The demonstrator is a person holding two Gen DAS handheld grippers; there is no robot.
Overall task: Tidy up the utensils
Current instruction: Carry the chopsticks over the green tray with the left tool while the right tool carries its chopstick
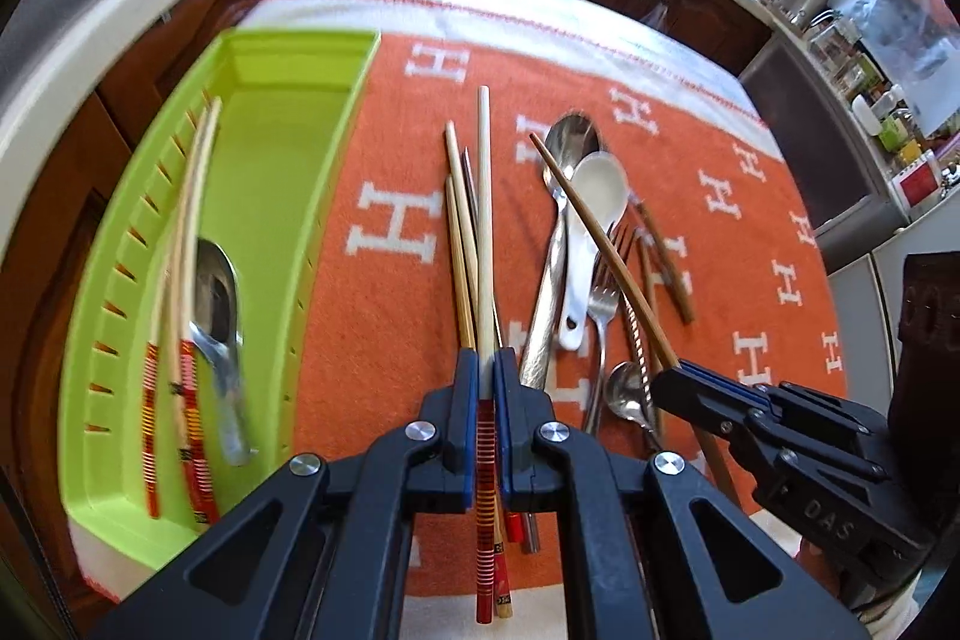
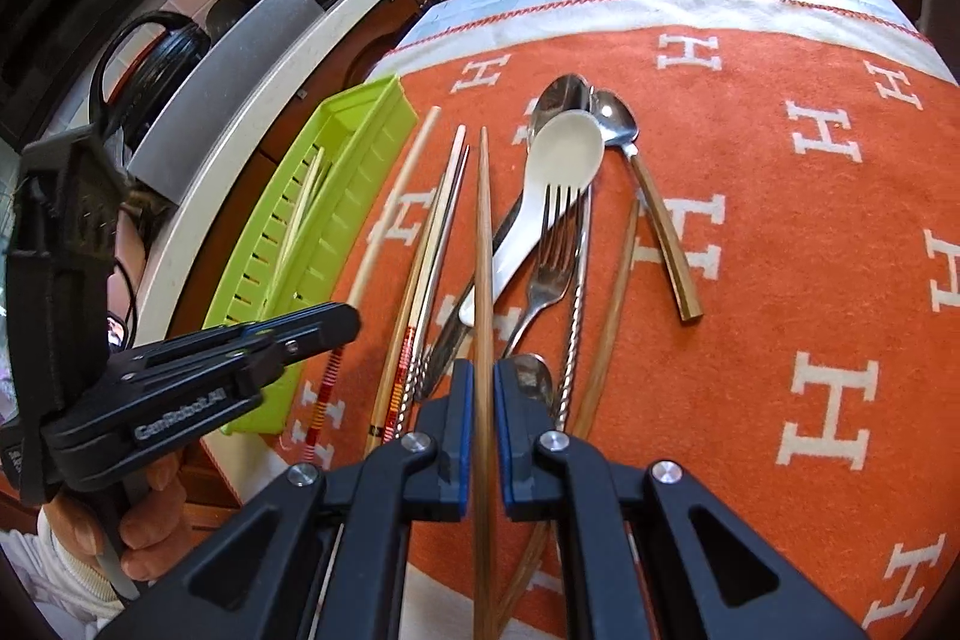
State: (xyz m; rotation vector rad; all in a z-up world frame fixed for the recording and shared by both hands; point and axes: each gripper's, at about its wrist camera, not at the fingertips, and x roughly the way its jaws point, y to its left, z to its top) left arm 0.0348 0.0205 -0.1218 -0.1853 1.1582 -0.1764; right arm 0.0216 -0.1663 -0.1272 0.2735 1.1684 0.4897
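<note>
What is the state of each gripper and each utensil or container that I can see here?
Left gripper: shut on a pale chopstick with red-striped handle, tip raised.
Right gripper: shut on a brown wooden chopstick.
Green plastic tray: holds two striped chopsticks and a metal spoon.
White ceramic spoon: lying on the orange cloth, not sorted.
Metal fork: lying in the pile, not sorted.

An orange blanket (image 2: 780,250) carries a green tray (image 1: 288,148) and, seemingly, loose cutlery (image 2: 555,244).
</note>
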